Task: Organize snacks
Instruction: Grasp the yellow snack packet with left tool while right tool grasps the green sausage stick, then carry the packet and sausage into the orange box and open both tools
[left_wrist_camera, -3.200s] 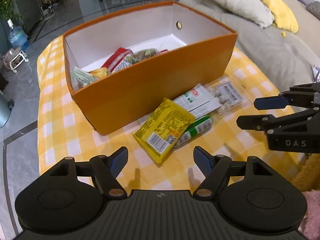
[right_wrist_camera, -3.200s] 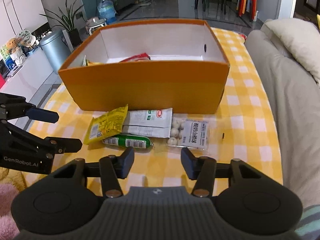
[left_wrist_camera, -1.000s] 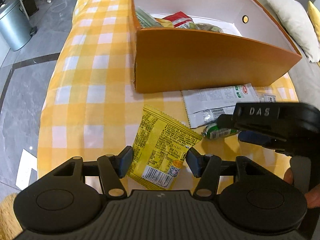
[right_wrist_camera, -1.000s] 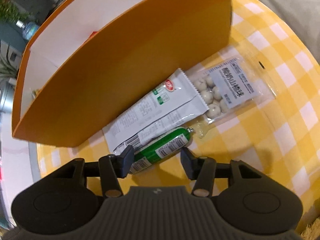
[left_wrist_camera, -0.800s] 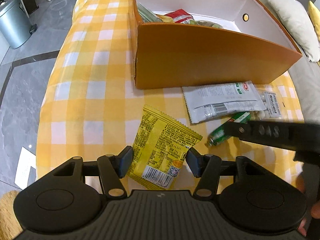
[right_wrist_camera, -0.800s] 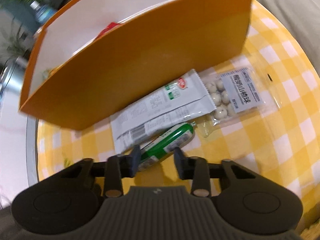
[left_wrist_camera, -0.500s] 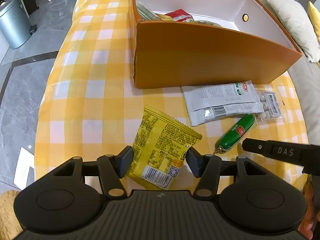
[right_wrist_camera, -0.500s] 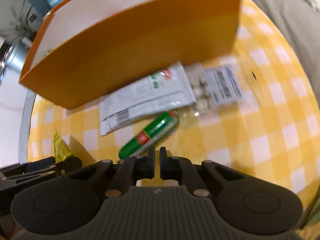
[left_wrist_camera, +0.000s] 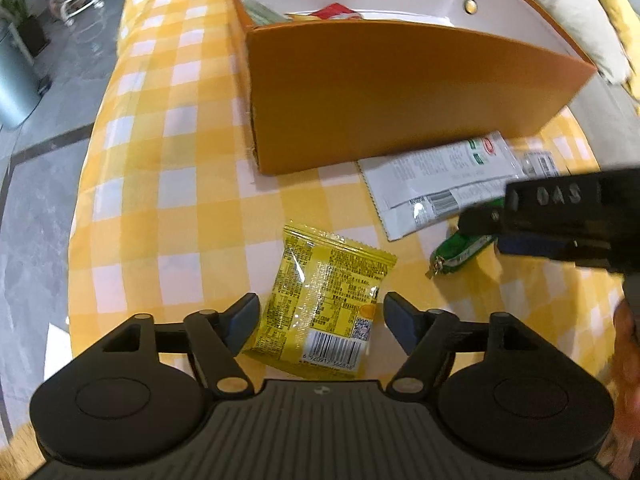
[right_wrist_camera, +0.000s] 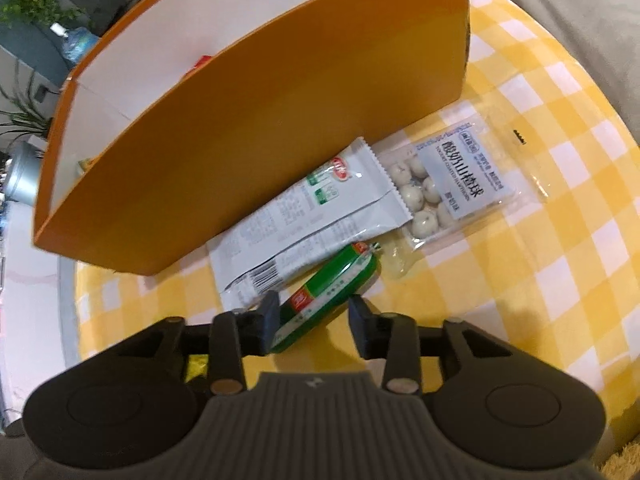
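An orange box (left_wrist_camera: 400, 92) with white inside holds several snack packs on the yellow checked tablecloth (left_wrist_camera: 160, 200); it also shows in the right wrist view (right_wrist_camera: 260, 128). My left gripper (left_wrist_camera: 320, 316) is open, its fingers astride the near end of a yellow snack pack (left_wrist_camera: 324, 300). My right gripper (right_wrist_camera: 314, 318) is open, its fingers on either side of a green sausage (right_wrist_camera: 324, 292), which also shows in the left wrist view (left_wrist_camera: 460, 250) under the right gripper (left_wrist_camera: 560, 224). A white pack (right_wrist_camera: 312, 216) and a clear pack of white balls (right_wrist_camera: 448, 188) lie beside the box.
A grey sofa with pillows (left_wrist_camera: 568, 4) borders the table on the right. A metal bin (left_wrist_camera: 12, 80) and a water bottle (right_wrist_camera: 78, 42) stand on the floor beyond the table's left edge.
My right gripper was shut half a second ago; it has opened and come back down around the green sausage. My left gripper has stayed open over the yellow pack.
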